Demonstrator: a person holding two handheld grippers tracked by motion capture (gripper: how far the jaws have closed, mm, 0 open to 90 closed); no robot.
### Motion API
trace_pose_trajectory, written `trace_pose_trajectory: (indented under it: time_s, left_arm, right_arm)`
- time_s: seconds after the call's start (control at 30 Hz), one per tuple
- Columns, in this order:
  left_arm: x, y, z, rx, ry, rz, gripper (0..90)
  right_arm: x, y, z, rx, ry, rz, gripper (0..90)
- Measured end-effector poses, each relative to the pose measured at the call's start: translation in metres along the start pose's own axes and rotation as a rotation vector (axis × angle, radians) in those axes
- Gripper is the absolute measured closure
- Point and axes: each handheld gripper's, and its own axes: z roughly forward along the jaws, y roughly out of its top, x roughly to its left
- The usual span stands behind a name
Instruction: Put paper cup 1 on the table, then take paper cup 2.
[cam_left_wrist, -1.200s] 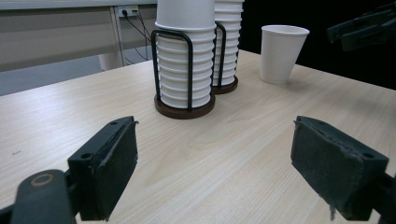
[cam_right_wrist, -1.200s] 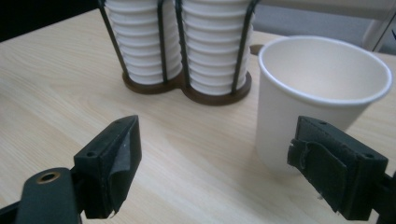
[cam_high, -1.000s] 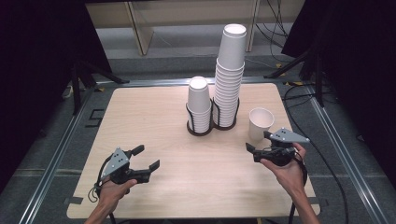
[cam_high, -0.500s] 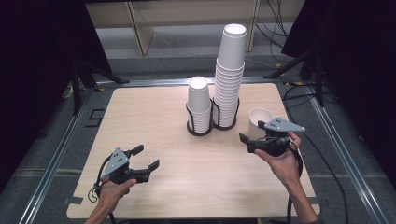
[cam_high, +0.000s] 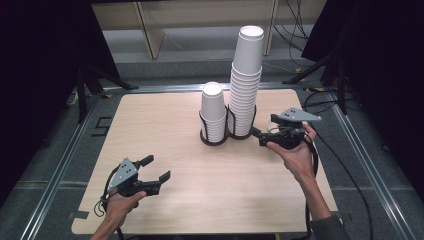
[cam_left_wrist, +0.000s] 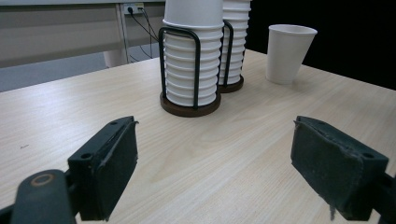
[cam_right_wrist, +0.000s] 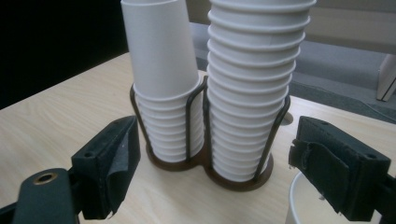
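Two stacks of white paper cups stand in a black wire holder (cam_high: 216, 141) at mid-table: a short stack (cam_high: 212, 111) and, to its right, a tall stack (cam_high: 246, 80). In the left gripper view a single upright cup (cam_left_wrist: 287, 53) stands to the right of the stacks. My right gripper (cam_high: 260, 137) hovers over that cup and points at the tall stack. Its jaws are open, and the cup's rim (cam_right_wrist: 303, 205) sits just below the right-hand jaw. My left gripper (cam_high: 159, 167) rests low near the table's front left, open and holding nothing.
The wooden table (cam_high: 165, 115) has a metal frame around it. Cables trail from the right gripper off the table's right edge (cam_high: 350, 170). Dark curtains hang on both sides, and a shelf stands behind the table.
The right gripper has risen and moved back and left over the single cup, which it now covers in the high view. The left gripper has stayed where it was.
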Motion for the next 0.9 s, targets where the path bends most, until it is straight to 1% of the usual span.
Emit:
trace_pose_trajectory:
  time_s: [0.03,0.07,0.1,0.13,0.2,0.23,0.27,0.3,0.33,0.37,0.4,0.43,0.47,0.5,0.57,0.63,0.67,0.73,0.77,0.8,0.83,0.87,0.9]
  left_arm:
    - [0.000,0.000,0.000,-0.001,0.000,-0.003,14.5]
    - [0.000,0.000,0.000,-0.001,0.000,-0.002,14.6]
    - [0.000,0.000,0.000,0.000,0.000,-0.001,14.6]
    - [0.000,0.000,0.000,0.000,0.000,-0.001,14.6]
    - [0.000,0.000,0.000,-0.001,0.000,-0.002,14.6]
    - [0.000,0.000,0.000,0.001,0.000,-0.002,14.5]
    - [0.000,-0.001,0.000,0.001,0.000,-0.004,14.6]
    - [0.000,-0.001,0.000,0.001,0.000,-0.005,14.6]
    - [0.001,-0.001,0.001,-0.025,-0.014,0.001,14.5]
    - [0.000,0.000,-0.001,-0.001,-0.002,-0.001,14.6]
    - [0.000,-0.001,-0.001,-0.006,-0.005,0.000,14.5]
    - [0.000,0.000,-0.001,0.001,-0.003,0.002,14.5]
    - [0.000,-0.001,-0.001,0.002,-0.002,0.002,14.6]
    - [0.000,-0.001,-0.001,0.002,-0.002,-0.001,14.6]
    - [0.000,0.000,-0.001,0.003,-0.002,-0.001,14.6]
    - [0.000,0.000,0.000,0.002,-0.003,-0.001,14.6]
    - [0.000,0.000,0.000,0.004,-0.003,0.000,14.5]
    - [0.000,0.000,0.000,0.002,-0.005,-0.002,14.6]
    - [0.000,0.000,0.001,0.002,-0.003,-0.003,14.6]
    - [0.000,0.000,0.001,0.000,-0.007,-0.002,14.6]
    - [0.000,0.000,0.001,0.002,-0.005,-0.005,14.6]
    - [0.000,0.000,0.001,0.003,-0.005,-0.006,14.6]
    - [0.000,0.000,0.001,0.002,-0.005,-0.004,14.5]
  right_arm:
    - [-0.001,0.002,0.002,0.001,0.016,0.016,15.8]
    - [-0.002,0.005,0.003,0.003,0.011,0.011,15.7]
    - [-0.005,0.007,0.004,-0.007,0.003,-0.001,15.6]
    - [-0.006,0.011,0.005,-0.011,0.001,0.007,15.7]
    - [-0.007,0.016,0.005,-0.007,0.018,0.031,15.6]
    - [-0.007,0.019,0.006,-0.019,0.016,0.038,15.6]
    - [-0.008,0.023,0.006,-0.024,0.009,0.019,15.6]
    - [-0.009,0.027,0.007,-0.027,0.012,0.027,15.6]
    - [-0.010,0.031,0.007,-0.037,0.004,0.016,15.6]
    - [-0.011,0.035,0.007,-0.037,-0.001,0.007,15.5]
    - [-0.010,0.040,0.007,-0.022,0.004,0.020,15.5]
    - [-0.012,0.044,0.008,-0.030,0.000,0.005,15.6]
    - [-0.012,0.049,0.010,-0.044,0.002,0.005,15.5]
    - [-0.013,0.053,0.010,-0.039,-0.008,0.000,15.5]
    - [-0.014,0.061,0.012,-0.041,0.000,0.012,15.5]
    - [-0.016,0.069,0.014,-0.055,-0.010,0.001,15.5]
    - [-0.016,0.074,0.014,-0.048,0.001,0.023,15.5]
    - [-0.019,0.082,0.015,-0.069,-0.014,0.003,15.5]
    - [-0.019,0.087,0.015,-0.069,-0.009,0.016,15.4]
    - [-0.020,0.091,0.016,-0.071,-0.006,0.018,15.4]
    - [-0.022,0.096,0.017,-0.086,-0.012,-0.004,15.4]
    - [-0.022,0.100,0.017,-0.076,-0.010,0.011,15.4]
    - [-0.023,0.104,0.019,-0.081,-0.005,0.017,15.3]
